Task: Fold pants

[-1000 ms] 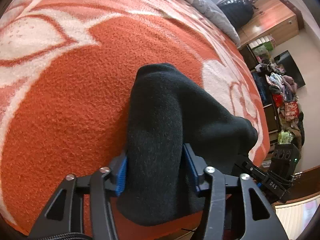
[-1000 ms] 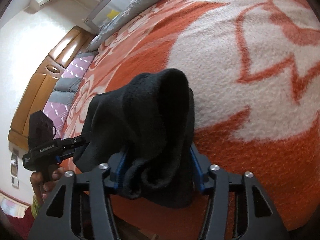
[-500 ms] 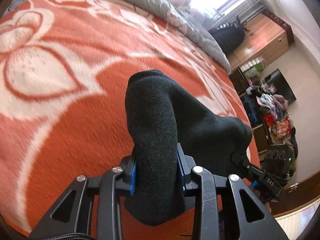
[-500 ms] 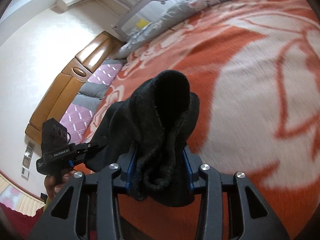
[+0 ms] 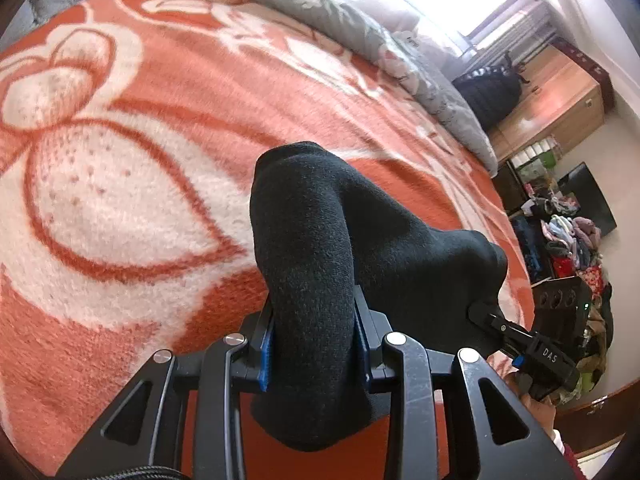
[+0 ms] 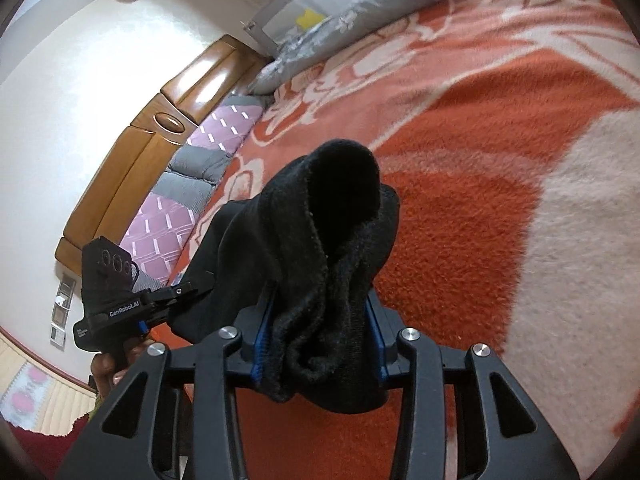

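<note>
The black pants (image 5: 320, 248) hang bunched between both grippers, lifted above the orange-and-white blanket (image 5: 120, 200). My left gripper (image 5: 314, 344) is shut on one thick fold of the pants. My right gripper (image 6: 320, 340) is shut on another fold of the pants (image 6: 320, 240). In the left wrist view the right gripper (image 5: 532, 348) shows at the right, holding the far end of the cloth. In the right wrist view the left gripper (image 6: 120, 304) shows at the left, gripping the other end. The cloth hides the fingertips of both grippers.
The blanket (image 6: 520, 160) covers a bed. A grey floral quilt (image 5: 360, 32) lies along the far side. A wooden headboard (image 6: 160, 120) and purple-grey pillows (image 6: 200, 168) are at the left. A wooden cabinet (image 5: 552, 108) and a pile of clothes (image 5: 568, 236) stand beyond the bed.
Both grippers have closed tighter on the pants and lifted and tilted up, so more of the room shows. The pants stay held between them.
</note>
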